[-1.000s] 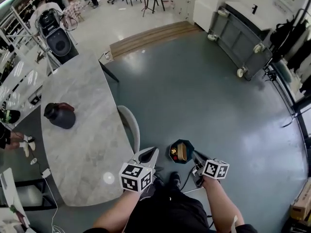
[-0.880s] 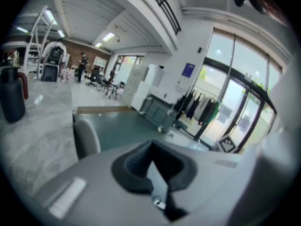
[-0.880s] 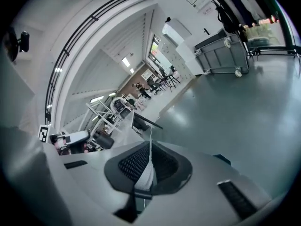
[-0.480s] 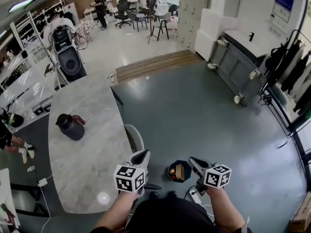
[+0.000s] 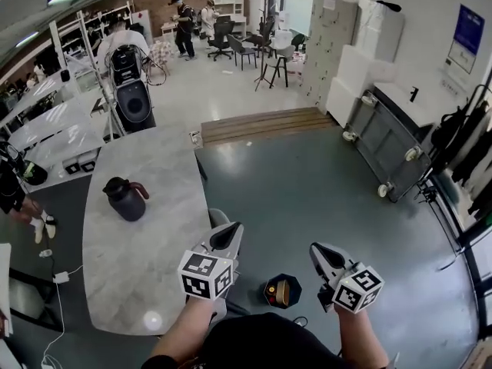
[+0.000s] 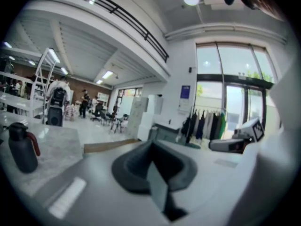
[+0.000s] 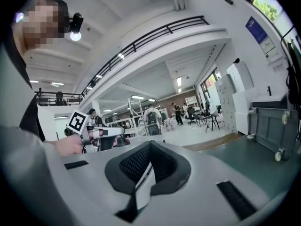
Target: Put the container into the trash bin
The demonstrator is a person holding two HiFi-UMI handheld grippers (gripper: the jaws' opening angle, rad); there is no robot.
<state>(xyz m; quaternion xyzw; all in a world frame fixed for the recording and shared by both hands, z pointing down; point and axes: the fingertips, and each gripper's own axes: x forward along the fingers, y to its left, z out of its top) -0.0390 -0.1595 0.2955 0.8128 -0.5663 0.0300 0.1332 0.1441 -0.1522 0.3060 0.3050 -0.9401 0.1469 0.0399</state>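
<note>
On the floor by my feet stands the small dark trash bin (image 5: 292, 284), with a tan container (image 5: 281, 291) and something red lying inside it. Both grippers hang in the air above and to either side of the bin, pointing roughly level. My left gripper (image 5: 231, 237) is shut with nothing in it; in its own view the jaws (image 6: 153, 147) meet on empty air. My right gripper (image 5: 320, 252) is likewise shut and empty, its jaws (image 7: 150, 147) closed together. Each gripper shows in the other's view: the right gripper (image 6: 235, 142), the left gripper (image 7: 94, 132).
A long marble table (image 5: 154, 206) runs along the left, carrying a black jug (image 5: 126, 198). A grey chair (image 5: 219, 220) stands at its edge, close to my left gripper. A wheeled grey cart (image 5: 384, 141) is at the right, a speaker (image 5: 132, 98) and people at the back.
Both grippers have risen away from the bin, and the right one has rolled. The head view has lifted, so the bin now sits lower in the picture.
</note>
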